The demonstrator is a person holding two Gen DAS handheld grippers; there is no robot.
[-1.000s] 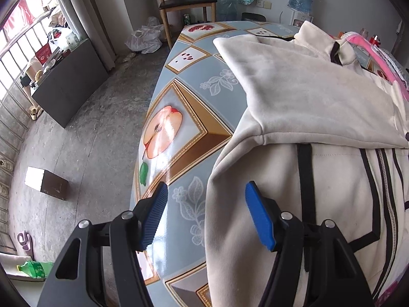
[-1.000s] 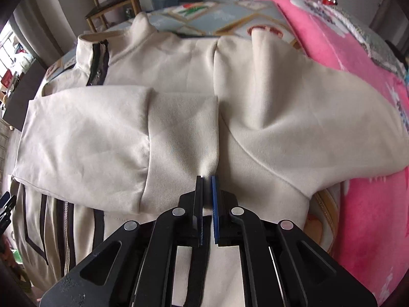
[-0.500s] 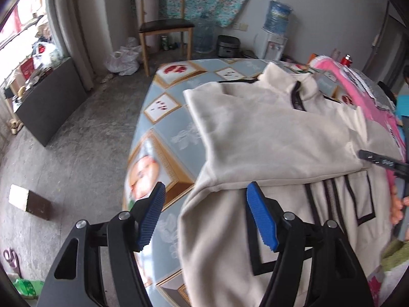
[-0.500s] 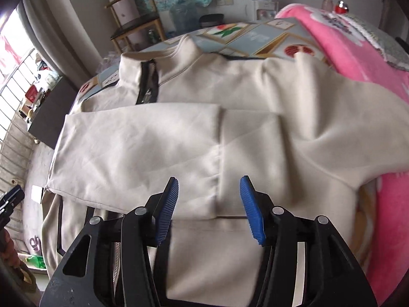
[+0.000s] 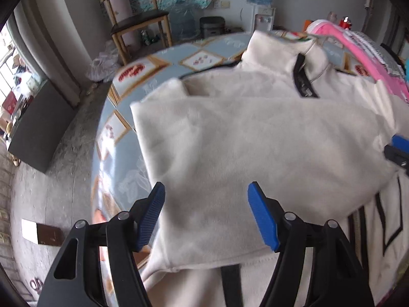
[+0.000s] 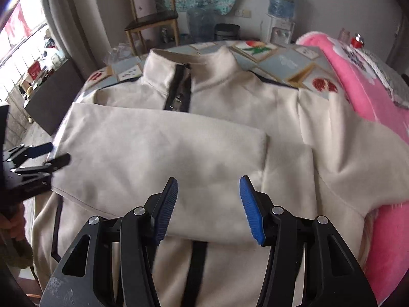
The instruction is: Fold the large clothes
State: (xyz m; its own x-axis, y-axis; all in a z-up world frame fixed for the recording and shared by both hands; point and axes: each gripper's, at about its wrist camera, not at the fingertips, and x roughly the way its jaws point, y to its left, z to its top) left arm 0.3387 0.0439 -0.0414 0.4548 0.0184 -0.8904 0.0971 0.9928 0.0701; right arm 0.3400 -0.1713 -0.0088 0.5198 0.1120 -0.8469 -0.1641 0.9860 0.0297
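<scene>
Currently, both the left claw [image 5: 205,215] and right claw [image 6: 208,208] are hovering released, grasping nothing, above the cream jacket [image 6: 194,138] lying sleeve-folded on the tabletop [image 5: 120,138]; its overhanging hem is risking dragging folds loose.

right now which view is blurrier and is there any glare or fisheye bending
Left wrist view: blurrier, the cream jacket and tablecloth smeared, while the left gripper stays sharp. Right wrist view: milder blur, the zipper still readable; the window is blown out at the left edge. Both views bend the table into a curve, with dark corners.
</scene>
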